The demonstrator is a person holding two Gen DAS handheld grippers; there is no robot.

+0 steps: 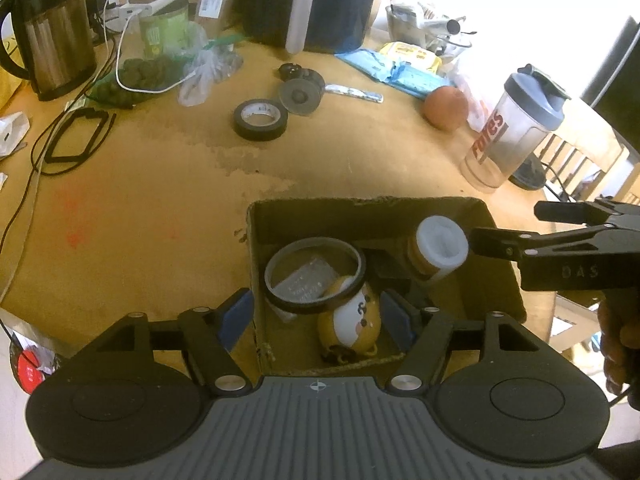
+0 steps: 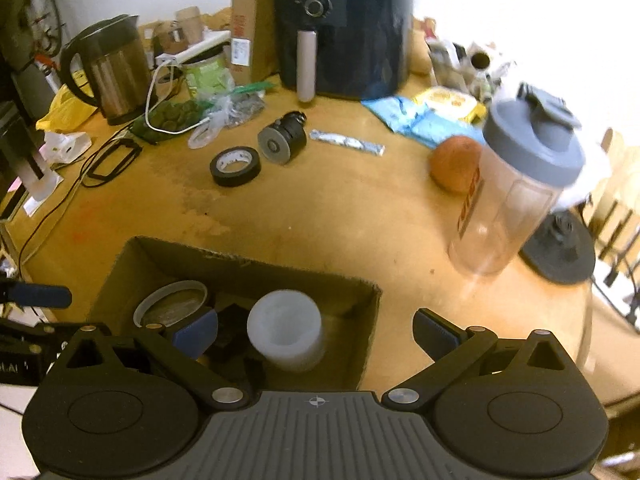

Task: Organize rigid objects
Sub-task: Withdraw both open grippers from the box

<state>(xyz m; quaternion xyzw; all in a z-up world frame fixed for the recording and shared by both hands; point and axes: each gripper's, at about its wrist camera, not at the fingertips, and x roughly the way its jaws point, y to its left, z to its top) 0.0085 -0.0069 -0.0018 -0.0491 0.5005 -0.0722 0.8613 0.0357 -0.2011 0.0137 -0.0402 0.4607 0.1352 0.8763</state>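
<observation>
An open cardboard box [image 1: 500, 292] sits on the wooden table [image 1: 160, 208] at its near edge. Inside lie a large grey ring [image 1: 280, 260], a yellow-and-white toy figure [image 1: 352, 322] and a white-capped jar [image 1: 442, 248]. My left gripper [image 1: 316, 318] hangs open over the box's left half; the toy lies between its blue pads, untouched. In the right wrist view, my right gripper [image 2: 316, 332] is open over the box [image 2: 372, 320], straddling the white jar [image 2: 286, 328] without touching it. From the left wrist view, the right gripper [image 1: 504, 226] comes in from the right.
A black tape roll [image 1: 260, 120], a black wheel part [image 1: 300, 96] and a foil bar [image 1: 354, 93] lie mid-table. An orange [image 1: 446, 108] and a shaker bottle [image 1: 512, 128] stand on the right. A kettle [image 1: 48, 32], cables and an air fryer [image 1: 312, 0] line the back.
</observation>
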